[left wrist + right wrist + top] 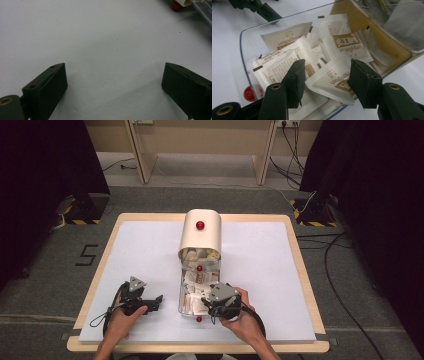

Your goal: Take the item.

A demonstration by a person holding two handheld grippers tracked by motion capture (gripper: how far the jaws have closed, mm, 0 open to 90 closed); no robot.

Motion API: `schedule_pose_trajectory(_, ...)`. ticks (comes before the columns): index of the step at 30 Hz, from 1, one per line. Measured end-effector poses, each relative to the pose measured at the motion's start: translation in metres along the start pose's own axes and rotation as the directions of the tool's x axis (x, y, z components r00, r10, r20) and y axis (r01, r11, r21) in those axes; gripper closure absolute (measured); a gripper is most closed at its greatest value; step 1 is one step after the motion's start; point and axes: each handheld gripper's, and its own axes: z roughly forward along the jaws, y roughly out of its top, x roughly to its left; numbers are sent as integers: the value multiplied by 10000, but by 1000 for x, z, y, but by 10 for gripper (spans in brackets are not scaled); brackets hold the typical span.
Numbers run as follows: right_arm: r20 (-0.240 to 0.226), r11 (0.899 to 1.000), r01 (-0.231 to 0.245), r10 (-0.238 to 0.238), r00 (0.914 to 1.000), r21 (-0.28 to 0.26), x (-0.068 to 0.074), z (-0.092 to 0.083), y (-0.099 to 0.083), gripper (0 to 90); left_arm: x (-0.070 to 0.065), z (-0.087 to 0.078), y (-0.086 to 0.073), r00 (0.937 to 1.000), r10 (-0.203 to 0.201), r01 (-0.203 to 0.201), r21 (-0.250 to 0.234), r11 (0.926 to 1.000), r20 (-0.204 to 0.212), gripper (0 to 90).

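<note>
Between the half-open right gripper [324,82], gripping nothing, a white paper sachet [332,81] lay tilted at lower centre, in the clear plastic tray [245,53].

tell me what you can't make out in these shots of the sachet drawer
- High view: the right gripper and hand cover the clear drawer's front sachets.
- Right gripper view: whether the pads press the sachet between the jaws; its lower edge is hidden.
- Left gripper view: the red knob is cut off by the top edge.
</note>
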Motion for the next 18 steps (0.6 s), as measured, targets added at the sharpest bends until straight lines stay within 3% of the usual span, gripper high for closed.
schedule_pose_trajectory(8,282,9994,318,-315,9991,-133,-9,-1,-1,542,0,0,0,10000,29,-29,26,10000,-4,55)
schedule_pose_trajectory(13,589,9925,1212,-1220,9908,168,-4,3,0,555,0,0,0,10000,30,-30,24,10000,-3,55)
schedule_pose_trajectory(18,911,9851,1701,-1718,9809,259,-2,6,0,600,0,0,0,10000,5,-5,0,10000,5,55)
